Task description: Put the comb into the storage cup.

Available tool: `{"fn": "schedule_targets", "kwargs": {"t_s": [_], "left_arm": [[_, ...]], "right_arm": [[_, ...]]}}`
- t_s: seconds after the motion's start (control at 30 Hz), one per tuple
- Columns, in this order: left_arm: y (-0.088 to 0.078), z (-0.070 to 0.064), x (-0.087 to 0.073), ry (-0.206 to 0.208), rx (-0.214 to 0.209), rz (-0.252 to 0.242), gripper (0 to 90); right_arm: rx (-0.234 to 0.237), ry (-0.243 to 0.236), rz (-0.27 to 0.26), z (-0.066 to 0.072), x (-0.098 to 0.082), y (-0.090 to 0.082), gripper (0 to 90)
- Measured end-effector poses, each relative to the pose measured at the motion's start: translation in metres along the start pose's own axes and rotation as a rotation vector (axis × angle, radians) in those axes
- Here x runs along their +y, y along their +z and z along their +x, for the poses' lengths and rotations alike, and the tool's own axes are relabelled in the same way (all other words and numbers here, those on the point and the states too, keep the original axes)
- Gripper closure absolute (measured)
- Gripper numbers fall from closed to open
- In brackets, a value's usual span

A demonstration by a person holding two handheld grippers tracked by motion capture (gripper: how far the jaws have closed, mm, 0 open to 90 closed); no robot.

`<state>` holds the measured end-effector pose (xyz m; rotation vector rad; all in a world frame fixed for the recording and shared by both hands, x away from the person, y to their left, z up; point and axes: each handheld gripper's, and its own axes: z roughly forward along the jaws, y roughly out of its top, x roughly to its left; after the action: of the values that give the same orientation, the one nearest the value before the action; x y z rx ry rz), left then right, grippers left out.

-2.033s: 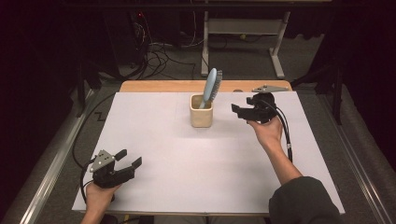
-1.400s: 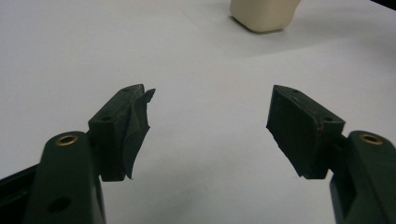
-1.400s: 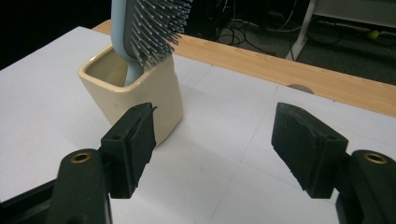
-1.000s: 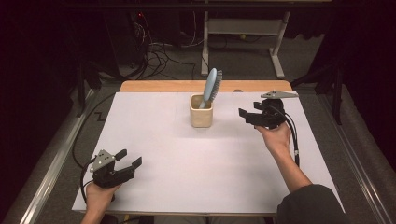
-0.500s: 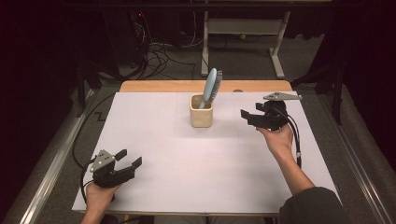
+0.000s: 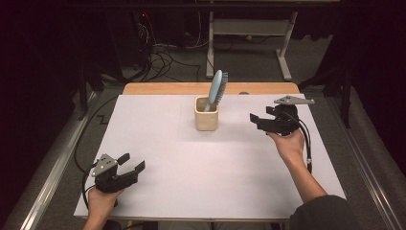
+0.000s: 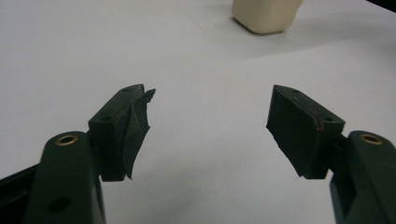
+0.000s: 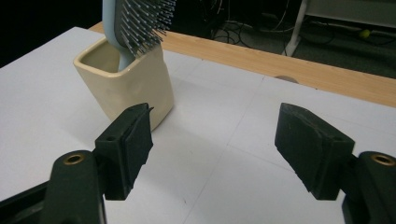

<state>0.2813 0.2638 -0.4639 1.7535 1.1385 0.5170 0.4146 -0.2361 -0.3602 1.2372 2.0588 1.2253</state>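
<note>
- Hairbrush (image 6: 216, 91) stands bristle-end up in the cream cup (image 6: 206, 114), which sits on the white-covered bench (image 6: 158, 129) near its far edge, around the middle.
- I see my right hand-held gripper (image 6: 254, 120) has drawn back from the cup over the last two seconds; it now hovers to the cup's right, apart from it, jaws pointing toward it.
- Its jaws have just been opening wider, and nothing lies between them (the right gripper view shows bare bench in the gap, with the cup off beyond the left jaw).
- So the right hand-held gripper (image 8: 212, 154) is released and grips nothing.
- My left hand-held gripper (image 6: 131, 163) has kept its place at the near left corner, well apart from the cup; its jaws stand apart over bare bench, empty.
- I judge the brush has been set into the cup and let go (it leans on the rim unaided), so this part of the work looks finished and the right hand is clearing off.
</note>
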Motion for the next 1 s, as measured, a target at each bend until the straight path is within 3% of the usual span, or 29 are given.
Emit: {"fn": "schedule_targets", "kwargs": {"t_s": [1.0], "left_arm": [[0.000, 0.000, 0.000, -0.002, 0.000, -0.001, 29.9]], "right_arm": [[-0.026, 0.030, -0.028, -0.017, -0.021, -0.023, 27.9]]}}
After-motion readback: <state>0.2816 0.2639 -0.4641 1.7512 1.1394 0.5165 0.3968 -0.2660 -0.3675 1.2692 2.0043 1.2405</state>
